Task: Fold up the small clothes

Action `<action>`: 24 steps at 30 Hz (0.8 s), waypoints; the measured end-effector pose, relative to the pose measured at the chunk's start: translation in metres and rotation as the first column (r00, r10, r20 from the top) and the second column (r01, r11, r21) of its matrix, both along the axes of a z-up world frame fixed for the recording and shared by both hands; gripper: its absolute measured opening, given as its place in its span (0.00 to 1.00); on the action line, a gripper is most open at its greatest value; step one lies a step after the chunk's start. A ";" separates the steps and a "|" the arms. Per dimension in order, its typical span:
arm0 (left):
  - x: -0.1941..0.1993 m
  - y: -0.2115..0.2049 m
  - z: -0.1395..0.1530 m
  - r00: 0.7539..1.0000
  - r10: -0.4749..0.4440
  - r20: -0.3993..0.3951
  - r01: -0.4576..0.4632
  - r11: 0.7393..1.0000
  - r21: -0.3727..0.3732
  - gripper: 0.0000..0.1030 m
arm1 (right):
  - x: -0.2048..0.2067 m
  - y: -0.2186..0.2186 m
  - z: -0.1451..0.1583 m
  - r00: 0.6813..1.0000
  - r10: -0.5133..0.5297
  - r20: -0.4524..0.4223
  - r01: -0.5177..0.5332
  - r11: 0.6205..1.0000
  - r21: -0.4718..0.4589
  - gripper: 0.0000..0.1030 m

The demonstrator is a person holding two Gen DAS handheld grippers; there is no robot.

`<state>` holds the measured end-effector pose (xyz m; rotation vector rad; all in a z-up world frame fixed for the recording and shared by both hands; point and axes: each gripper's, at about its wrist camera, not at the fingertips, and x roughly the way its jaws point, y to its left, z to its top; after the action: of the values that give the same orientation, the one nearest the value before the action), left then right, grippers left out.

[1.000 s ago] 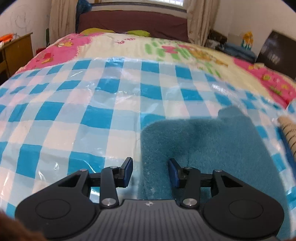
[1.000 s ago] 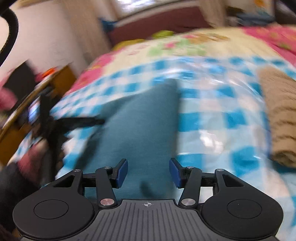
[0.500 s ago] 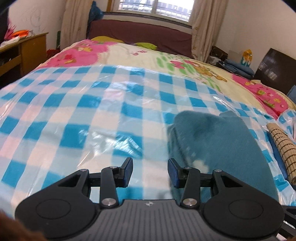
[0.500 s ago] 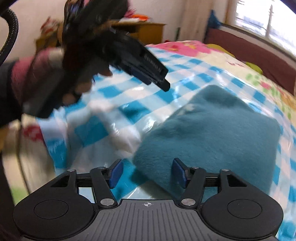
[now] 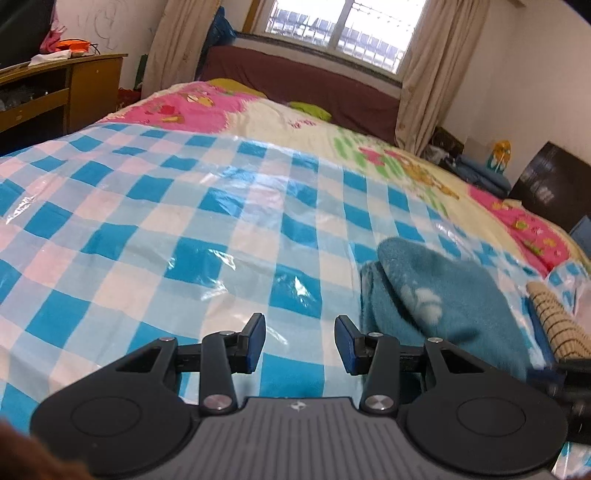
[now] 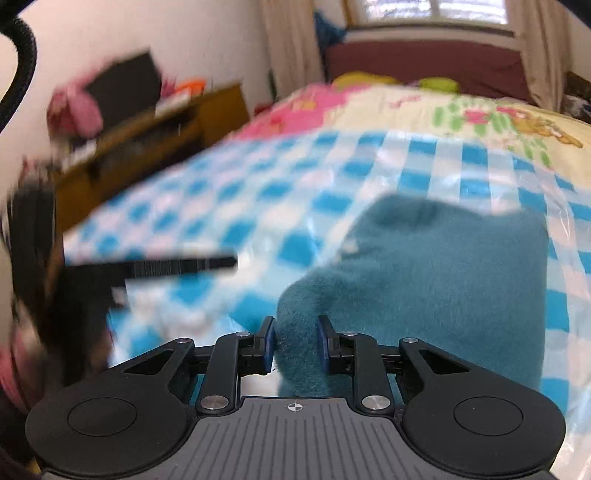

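One teal fleece garment (image 6: 436,280) lies on the blue-and-white checked plastic sheet (image 5: 155,236) covering the bed; in the left wrist view it occupies the lower right of the frame (image 5: 447,295), with a white paw-shaped mark on its surface. One tan striped item (image 5: 557,325) lies just beside it at the right edge of that view.

Two grippers are present. The right gripper (image 6: 295,345) sits at the lower centre of its frame, fingers narrowed and pinching a raised corner of the teal fleece garment between the blue pads (image 6: 269,347). The left gripper (image 5: 300,343) points across the checked sheet, fingers spread wide with nothing between them; its right-hand finger is just beside the garment's edge. In the right wrist view the left gripper appears blurred at the left of the frame (image 6: 155,267).

One wooden desk (image 5: 55,99) stands at the upper left; one window (image 5: 343,33) is at the top.
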<state>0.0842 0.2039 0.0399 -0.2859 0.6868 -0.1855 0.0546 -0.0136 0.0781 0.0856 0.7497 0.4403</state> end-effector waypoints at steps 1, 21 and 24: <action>0.000 0.001 0.002 1.000 0.001 0.005 -0.001 1.000 -0.003 0.46 | 0.003 0.004 0.001 1.000 -0.008 0.023 0.007 1.000 0.020 0.22; 0.056 -0.077 -0.001 0.963 -0.269 -0.002 0.269 0.961 0.061 0.46 | 0.017 0.002 -0.053 0.994 0.071 -0.088 -0.058 0.988 0.140 0.49; 0.064 -0.086 -0.013 0.961 -0.274 -0.036 0.276 0.954 0.118 0.47 | 0.000 -0.028 -0.039 0.997 0.028 -0.073 -0.016 0.987 0.161 0.50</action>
<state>0.1478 0.1177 0.0273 -0.0733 0.7533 -0.4055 0.0548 -0.0420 0.0390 0.2462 0.7883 0.5207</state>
